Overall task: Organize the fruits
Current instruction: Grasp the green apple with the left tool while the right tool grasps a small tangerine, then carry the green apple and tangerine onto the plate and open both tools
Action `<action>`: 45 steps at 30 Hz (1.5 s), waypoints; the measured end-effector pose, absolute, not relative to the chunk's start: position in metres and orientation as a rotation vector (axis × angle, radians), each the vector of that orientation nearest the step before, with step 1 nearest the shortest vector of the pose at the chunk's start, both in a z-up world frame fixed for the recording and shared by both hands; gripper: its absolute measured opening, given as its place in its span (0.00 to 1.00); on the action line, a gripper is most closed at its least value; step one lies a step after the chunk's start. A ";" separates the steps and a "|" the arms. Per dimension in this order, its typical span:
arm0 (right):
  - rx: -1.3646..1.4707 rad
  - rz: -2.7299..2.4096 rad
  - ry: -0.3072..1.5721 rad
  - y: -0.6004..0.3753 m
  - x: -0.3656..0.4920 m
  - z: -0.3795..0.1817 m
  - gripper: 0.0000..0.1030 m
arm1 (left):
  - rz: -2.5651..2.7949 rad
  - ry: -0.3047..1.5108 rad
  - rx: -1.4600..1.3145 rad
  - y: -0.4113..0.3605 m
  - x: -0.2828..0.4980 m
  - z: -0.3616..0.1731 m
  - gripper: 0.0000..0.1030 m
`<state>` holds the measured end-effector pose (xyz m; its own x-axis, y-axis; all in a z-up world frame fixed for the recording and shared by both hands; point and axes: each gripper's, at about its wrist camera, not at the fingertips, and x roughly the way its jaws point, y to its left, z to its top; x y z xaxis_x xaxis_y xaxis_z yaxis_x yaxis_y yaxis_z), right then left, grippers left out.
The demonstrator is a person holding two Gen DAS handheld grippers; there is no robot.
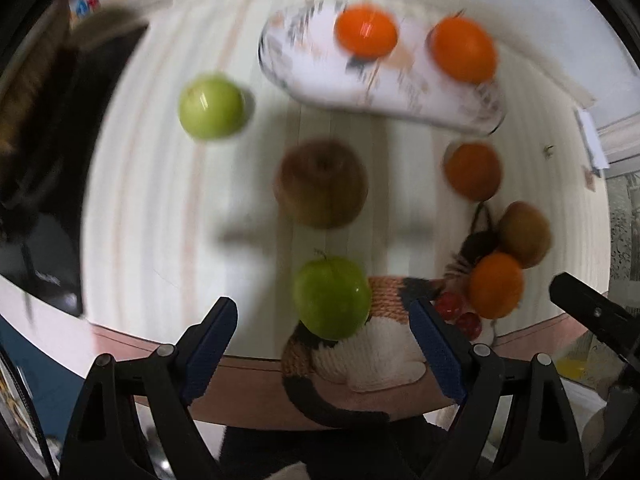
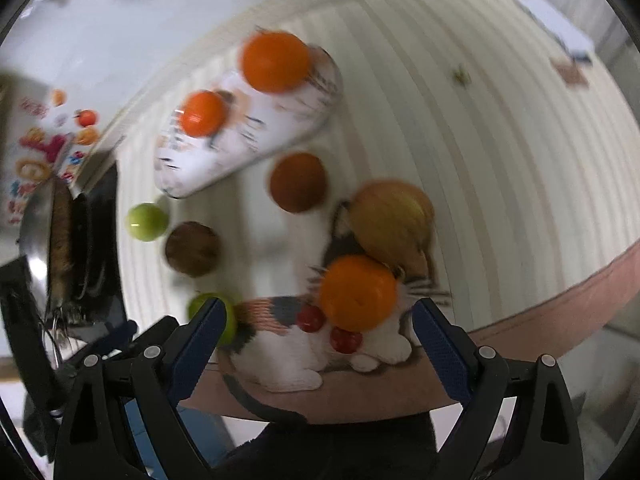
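Apple [image 1: 331, 298], green, lies directly ahead between my left gripper [image 1: 324, 354]'s wide, empty jaws; right gripper [image 2: 314, 354], also wide, faces the orange [image 2: 357, 292].

A cream striped tablecloth [image 1: 152, 200] covers the table. On it lie an oval patterned white tray [image 1: 320, 80], loose green apples [image 1: 212, 106], a brown kiwi [image 1: 322, 184], and, at the near edge, a knitted calico cat mat [image 2: 280, 344].

Oranges [image 1: 366, 31], green apples [image 1: 212, 106], kiwis [image 1: 320, 184] scattered.
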<state>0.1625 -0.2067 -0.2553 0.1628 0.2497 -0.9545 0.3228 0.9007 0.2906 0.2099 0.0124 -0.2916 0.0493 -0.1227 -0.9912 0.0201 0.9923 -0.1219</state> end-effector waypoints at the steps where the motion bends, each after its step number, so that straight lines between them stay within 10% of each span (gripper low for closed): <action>1: 0.507 -0.066 1.445 -0.211 0.162 -0.268 0.94 | -0.104 1.538 -0.086 0.010 0.212 -0.302 0.85; 4: 0.546 -0.076 1.482 -0.218 0.162 -0.291 0.94 | -0.090 1.593 -0.093 0.003 0.216 -0.328 0.80; 7: 0.575 -0.086 1.515 -0.221 0.166 -0.314 0.93 | -0.089 1.631 -0.074 -0.005 0.219 -0.348 0.51; 11: 0.626 -0.092 1.561 -0.221 0.170 -0.344 0.86 | -0.085 1.598 -0.041 -0.012 0.218 -0.348 0.51; 13: 0.618 -0.088 1.580 -0.217 0.174 -0.353 0.66 | -0.075 1.601 -0.029 -0.009 0.214 -0.348 0.51; 45: 0.395 0.086 1.565 -0.161 0.189 -0.325 0.65 | -0.177 1.503 -0.173 0.022 0.212 -0.261 0.51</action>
<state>0.1895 -0.1608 -0.3246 0.0166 0.3003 -0.9537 0.1940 0.9347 0.2978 0.2115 0.0220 -0.2608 0.0595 -0.2226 -0.9731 0.0092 0.9749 -0.2224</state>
